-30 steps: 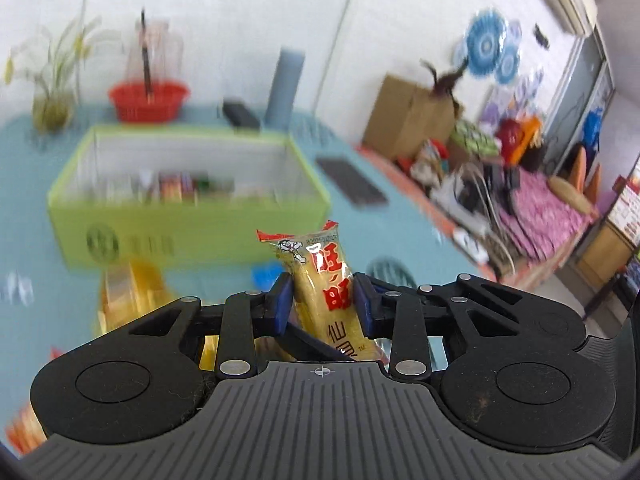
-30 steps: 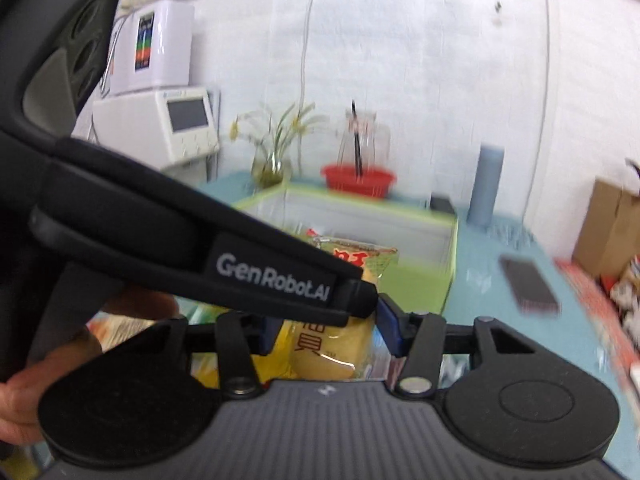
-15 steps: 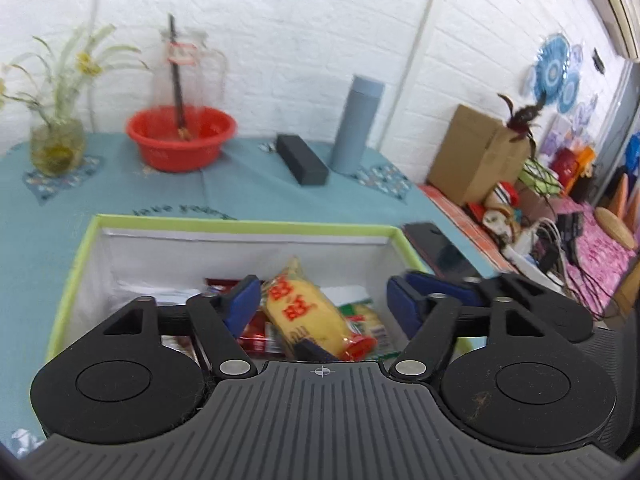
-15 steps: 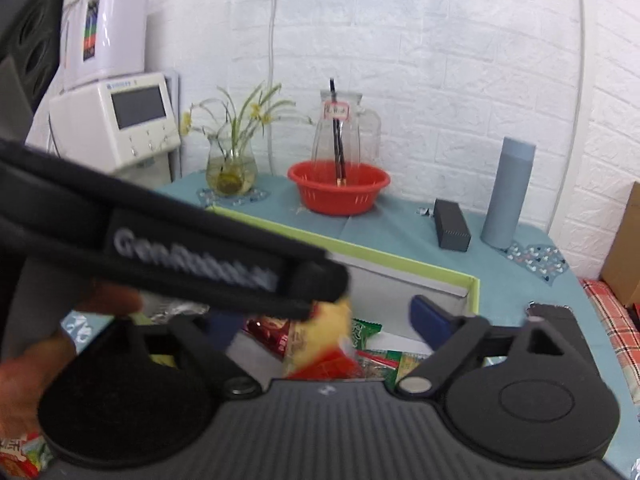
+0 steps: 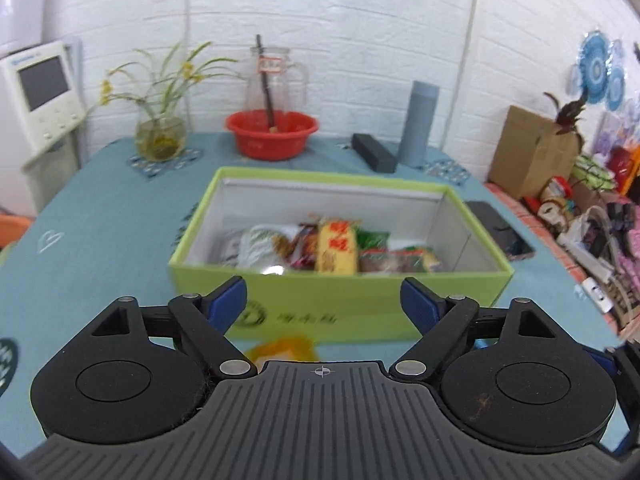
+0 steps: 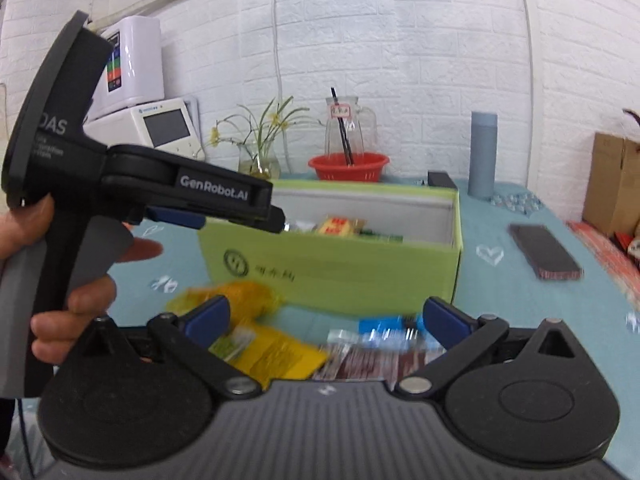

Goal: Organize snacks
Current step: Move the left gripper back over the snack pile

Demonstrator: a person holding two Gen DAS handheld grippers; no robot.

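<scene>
The left claw (image 5: 322,295) has just been opening and stands wide with nothing between its pads; the green box (image 5: 472,280) sits on the bench (image 5: 100,232) just ahead of it. A yellow pack (image 5: 337,249) lies flat in the box among other snacks, ahead of the claw. The right claw (image 6: 325,316) is spread wide and empty. Below and between its fingers, loose packs lie on the bench: a yellow packet (image 6: 276,356), a brown one (image 6: 360,364) and a blue one (image 6: 384,326). A hand (image 6: 64,280) grips the left claw's handle to its left.
</scene>
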